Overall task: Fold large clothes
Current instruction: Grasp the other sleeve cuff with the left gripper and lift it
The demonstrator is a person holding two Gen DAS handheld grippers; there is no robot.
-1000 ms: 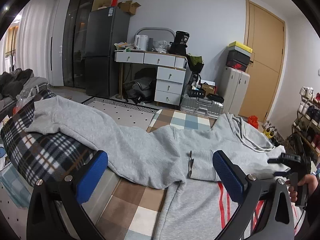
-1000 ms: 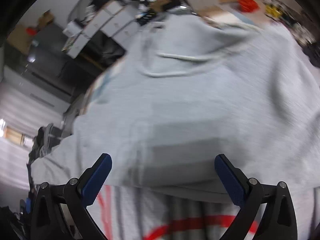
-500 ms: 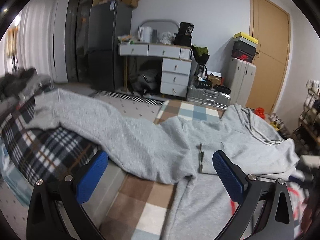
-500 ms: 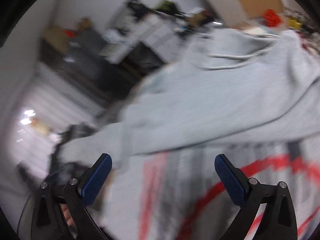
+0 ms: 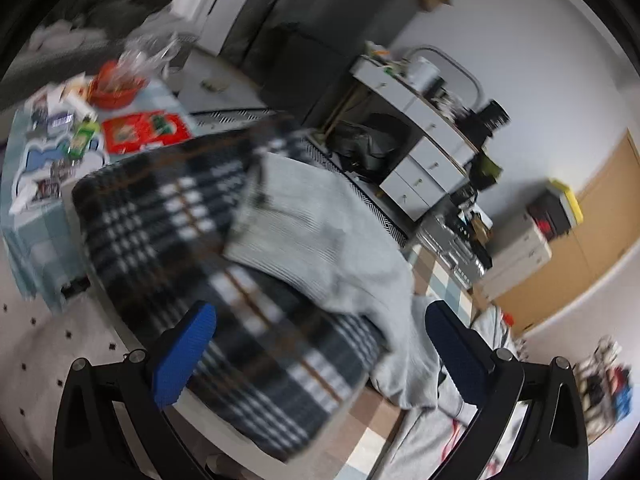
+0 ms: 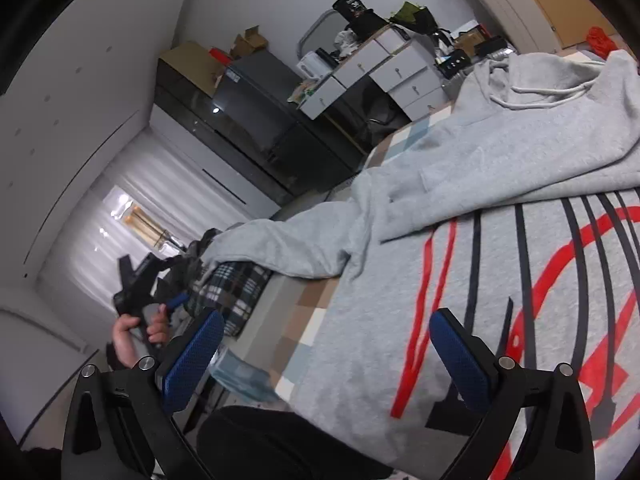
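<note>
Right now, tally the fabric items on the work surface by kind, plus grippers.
Grey hoodie: 1
Plaid blanket: 1
Grippers, both open: 2 (left gripper, right gripper)
Total: 4

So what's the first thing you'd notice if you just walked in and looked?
Probably the big grey hoodie spread across the surface, lying partly over a grey garment with bold red and black stripes in the right view. Next, the dark plaid blanket at the left, with the hoodie's long sleeve draped over it. Both the left tool and right tool are open, holding nothing.
</note>
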